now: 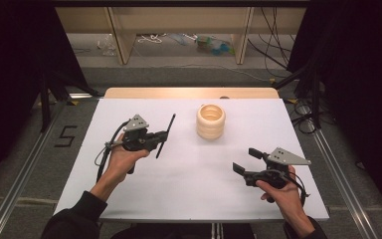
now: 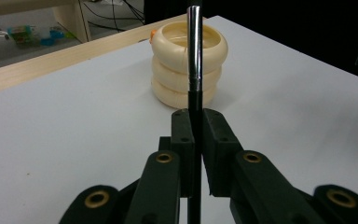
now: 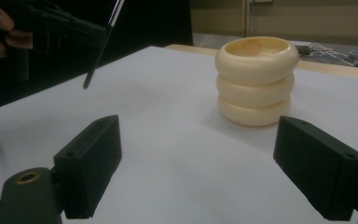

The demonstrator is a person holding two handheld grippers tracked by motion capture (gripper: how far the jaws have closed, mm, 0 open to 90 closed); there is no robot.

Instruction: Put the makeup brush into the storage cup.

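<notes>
1. High view: one white table point(image 1: 189, 189) carries one cream holder point(image 1: 211, 121) built like three stacked rings, standing upright near the far edge, a little right of the middle.
2. High view: two grippers are in hand above the table. The left gripper point(image 1: 162, 138) hangs over the left half, its jaws clamped on one thin dark rod point(image 1: 166, 135) that runs slantwise, its upper end toward the far edge.
3. High view: the right gripper point(image 1: 245, 160) sits over the near right part of the table, jaws spread with nothing between them. Each gripper wears one grey three-cornered plate.
4. High view: the only readable mark is a dark figure like a "5" point(image 1: 65, 136) on the floor left of the table. No brand or label can be read on the tools or the holder.
5. Left gripper view: the two black jaws close tight on the rod point(image 2: 195, 60), which rises straight up the middle. Its lower stretch is black, its upper stretch shiny metal. The holder point(image 2: 189, 65) stands behind it, toward the table's far edge, apart from the rod.
6. Right gripper view: the two black jaws stand wide apart with bare white table point(image 3: 177, 154) between them. The holder point(image 3: 256, 80) stands ahead, well clear of both jaws, hollow at the top.
7. Right gripper view: at the upper left the other gripper point(image 3: 98, 32) holds the rod point(image 3: 100, 51) slanting down, its lower tip above the table.
</notes>
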